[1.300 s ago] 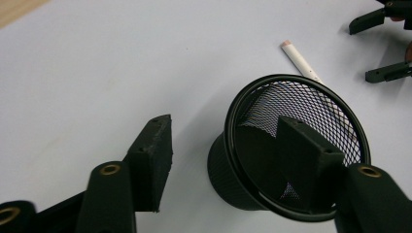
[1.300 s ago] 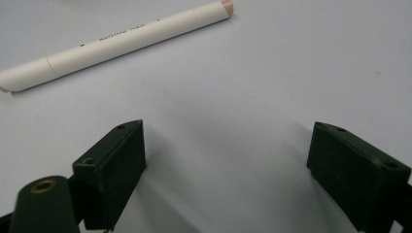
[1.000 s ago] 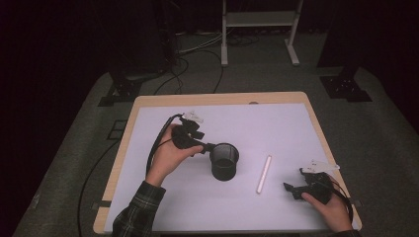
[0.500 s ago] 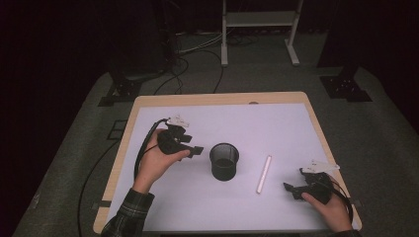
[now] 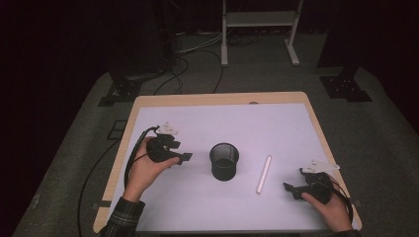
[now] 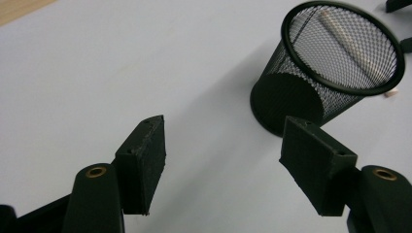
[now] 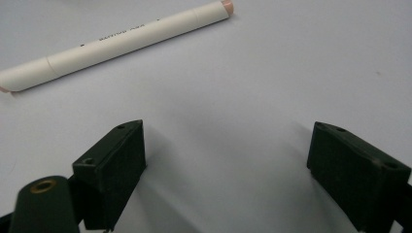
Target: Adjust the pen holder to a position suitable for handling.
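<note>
A black mesh cup [image 5: 224, 161] stands upright in the middle of the white mat [image 5: 222, 123]. It also appears at the upper right of the left gripper view as the mesh cup [image 6: 325, 68]. A white marker [image 5: 263, 174] lies flat to its right, seen up close as the marker [image 7: 116, 43]. My left gripper [image 5: 184, 158] is left of the cup, apart from it; its jaws are open with nothing between them [image 6: 223, 160]. My right gripper [image 5: 291, 190] rests low at the mat's right front, open and empty [image 7: 228, 165], a little short of the marker.
The mat lies on a wooden table [image 5: 217, 98] whose edges show around it. Cables [image 5: 188, 64] and a white stand [image 5: 259, 29] sit on the floor beyond the far edge. A cable [image 5: 133, 153] trails from the left gripper.
My left gripper has drawn away from the mesh cup to the left, leaving the cup standing free. The right gripper and the marker have stayed put.
</note>
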`<state>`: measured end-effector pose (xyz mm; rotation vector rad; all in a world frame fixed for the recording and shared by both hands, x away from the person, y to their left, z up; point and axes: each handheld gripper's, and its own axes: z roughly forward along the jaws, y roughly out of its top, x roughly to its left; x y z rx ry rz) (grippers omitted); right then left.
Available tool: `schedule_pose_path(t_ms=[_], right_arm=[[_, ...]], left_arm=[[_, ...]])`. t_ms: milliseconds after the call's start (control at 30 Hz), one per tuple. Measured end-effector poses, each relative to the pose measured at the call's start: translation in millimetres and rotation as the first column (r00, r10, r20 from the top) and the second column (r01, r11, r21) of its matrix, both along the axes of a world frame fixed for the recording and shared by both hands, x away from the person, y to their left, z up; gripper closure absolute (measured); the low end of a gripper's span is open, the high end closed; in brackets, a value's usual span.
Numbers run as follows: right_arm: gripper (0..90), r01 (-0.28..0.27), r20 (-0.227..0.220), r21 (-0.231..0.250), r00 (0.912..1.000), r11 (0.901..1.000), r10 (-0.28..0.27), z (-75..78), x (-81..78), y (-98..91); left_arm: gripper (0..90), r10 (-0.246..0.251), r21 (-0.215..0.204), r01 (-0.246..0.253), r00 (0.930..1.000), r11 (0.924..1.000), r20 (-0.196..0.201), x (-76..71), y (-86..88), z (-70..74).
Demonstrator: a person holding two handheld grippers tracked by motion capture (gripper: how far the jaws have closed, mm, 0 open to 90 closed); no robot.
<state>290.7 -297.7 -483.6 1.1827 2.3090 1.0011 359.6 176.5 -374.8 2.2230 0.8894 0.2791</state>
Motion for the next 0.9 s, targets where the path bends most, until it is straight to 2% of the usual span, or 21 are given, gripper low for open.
schedule_pose_path(t_ms=[333,700,900], right_arm=[[12.9,0.000,-0.001,0.001,1.0000,1.0000,0.000,0.0,0.0,0.0],[13.0,0.001,0.000,0.001,1.0000,1.0000,-0.001,0.0,0.0,0.1],[13.0,0.000,0.000,0.001,1.0000,1.0000,0.000,0.0,0.0,0.1]], left_arm=[[30.8,0.028,0.016,-0.028,0.9995,0.9995,0.012,-8.6,13.5,-14.8],[29.1,0.045,0.047,-0.045,0.9990,0.9979,0.009,-23.2,29.6,-41.7],[27.5,0.059,0.063,-0.060,0.9981,0.9962,0.017,-28.3,37.8,-51.8]])
